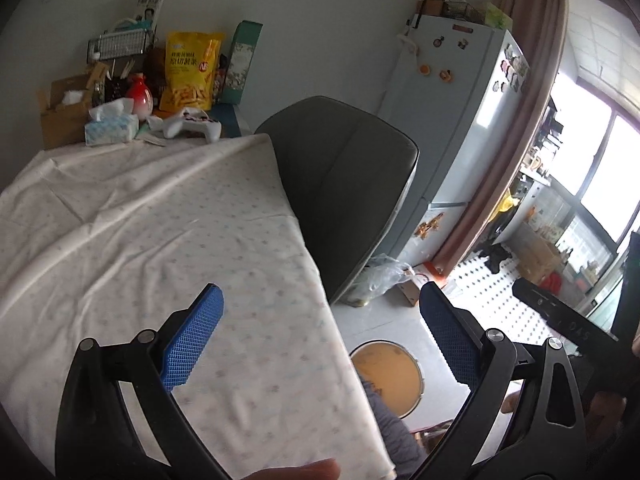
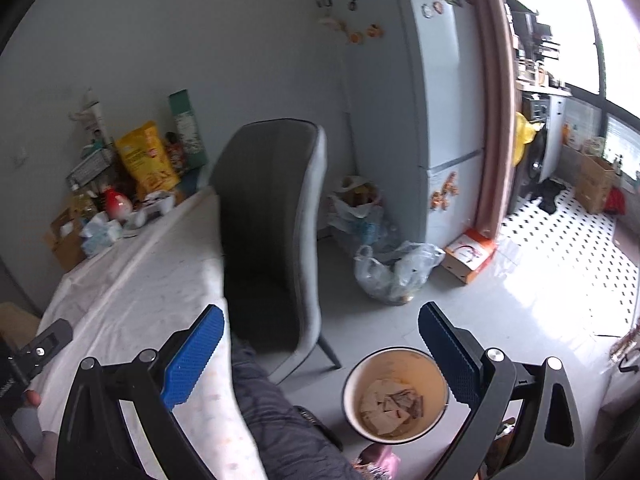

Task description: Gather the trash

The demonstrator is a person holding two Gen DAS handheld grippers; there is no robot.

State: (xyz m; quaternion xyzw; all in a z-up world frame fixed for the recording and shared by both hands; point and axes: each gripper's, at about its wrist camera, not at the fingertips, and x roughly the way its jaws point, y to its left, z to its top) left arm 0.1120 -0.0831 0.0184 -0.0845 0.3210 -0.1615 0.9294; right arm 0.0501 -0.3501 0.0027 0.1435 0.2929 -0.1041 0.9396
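A round yellow bin [image 2: 396,394] stands on the floor beside the table, with crumpled paper scraps [image 2: 390,406] inside. In the left wrist view the bin [image 1: 390,376] shows partly behind the table edge. My left gripper [image 1: 320,340] is open and empty over the table's right edge. My right gripper [image 2: 320,354] is open and empty above the floor, with the bin just below its right finger [image 2: 450,360]. The table [image 1: 140,240] has a white dotted cloth with no loose trash visible on it.
A grey chair [image 2: 276,232] stands against the table's side. Clear plastic bags [image 2: 396,268] and an orange box [image 2: 470,254] lie on the floor near the fridge [image 2: 424,100]. A tissue box [image 1: 112,126], white game controller [image 1: 192,122] and yellow snack bag [image 1: 190,70] crowd the table's far end.
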